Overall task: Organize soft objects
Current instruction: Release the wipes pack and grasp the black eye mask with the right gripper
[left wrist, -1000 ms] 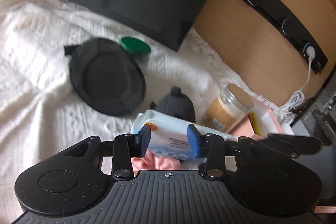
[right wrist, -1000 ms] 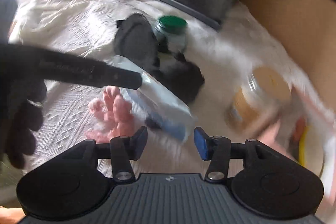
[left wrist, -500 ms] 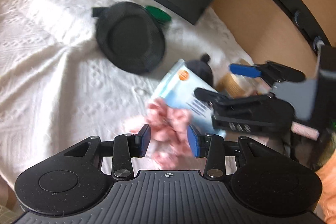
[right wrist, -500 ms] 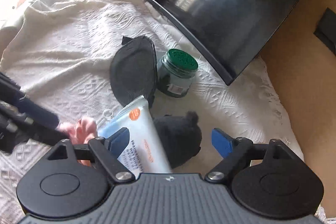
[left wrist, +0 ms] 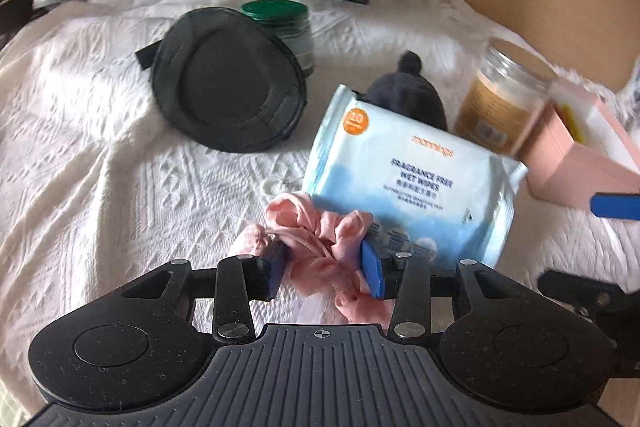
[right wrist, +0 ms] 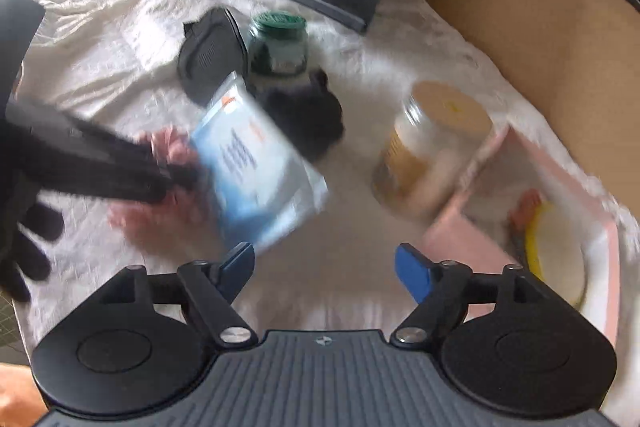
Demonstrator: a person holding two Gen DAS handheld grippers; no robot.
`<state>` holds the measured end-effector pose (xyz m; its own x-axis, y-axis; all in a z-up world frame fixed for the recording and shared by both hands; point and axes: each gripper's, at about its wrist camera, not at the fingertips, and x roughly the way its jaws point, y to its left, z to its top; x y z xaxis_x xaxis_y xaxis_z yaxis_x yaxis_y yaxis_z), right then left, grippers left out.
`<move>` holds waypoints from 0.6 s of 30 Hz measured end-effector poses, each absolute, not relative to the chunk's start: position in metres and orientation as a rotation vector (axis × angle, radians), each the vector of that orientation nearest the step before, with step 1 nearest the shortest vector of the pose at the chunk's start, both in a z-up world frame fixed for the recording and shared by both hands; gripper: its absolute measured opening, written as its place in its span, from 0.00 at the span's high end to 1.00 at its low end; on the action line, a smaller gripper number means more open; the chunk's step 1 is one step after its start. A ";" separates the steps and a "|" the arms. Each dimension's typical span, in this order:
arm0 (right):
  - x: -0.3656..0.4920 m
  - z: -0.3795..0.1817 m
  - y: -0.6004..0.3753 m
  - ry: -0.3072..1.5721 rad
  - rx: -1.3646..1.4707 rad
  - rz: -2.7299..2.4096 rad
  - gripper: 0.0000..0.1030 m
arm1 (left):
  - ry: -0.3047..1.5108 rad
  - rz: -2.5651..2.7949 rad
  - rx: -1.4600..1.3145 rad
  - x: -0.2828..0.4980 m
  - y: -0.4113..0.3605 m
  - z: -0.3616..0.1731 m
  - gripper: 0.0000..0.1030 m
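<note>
Box (right wrist: 460,227), pink, is holding yellow-rimmed disc (right wrist: 556,255); left gripper (left wrist: 326,263) is clenching pink scrunchie (left wrist: 320,251), right gripper (right wrist: 324,269) w/ jaws spread, holding nothing.

Wipes pack (left wrist: 412,175) between round pouch (left wrist: 228,87) and box (left wrist: 580,167)

A white textured bedspread (left wrist: 100,155) is carrying a black round pouch (left wrist: 228,83), green-lidded jar (left wrist: 280,21), amber jar (left wrist: 500,99), wet wipes pack (left wrist: 404,171), dark plush item (left wrist: 404,95) and pink box (left wrist: 580,159).
</note>
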<state>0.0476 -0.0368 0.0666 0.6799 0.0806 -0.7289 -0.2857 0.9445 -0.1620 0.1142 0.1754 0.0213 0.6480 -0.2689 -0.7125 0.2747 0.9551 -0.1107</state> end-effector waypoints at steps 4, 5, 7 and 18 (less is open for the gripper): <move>0.033 0.059 -0.050 0.836 -0.203 0.186 0.16 | 0.825 -0.372 -0.078 0.111 0.191 0.017 0.58; 0.029 0.058 -0.051 0.839 -0.196 0.187 0.15 | 0.820 -0.381 -0.101 0.109 0.193 0.016 0.58; 0.024 0.055 -0.049 0.838 -0.194 0.211 0.15 | 0.808 -0.388 -0.131 0.103 0.196 0.015 0.68; 0.099 0.122 -0.006 0.830 -0.120 0.387 0.15 | 0.674 -0.272 -0.309 0.091 0.266 0.040 0.85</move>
<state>0.0986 -0.0057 0.1218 0.6097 0.2876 -0.7386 -0.3801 0.9238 0.0460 0.0906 0.2658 0.0399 0.7494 -0.3438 -0.5658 0.1460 0.9194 -0.3653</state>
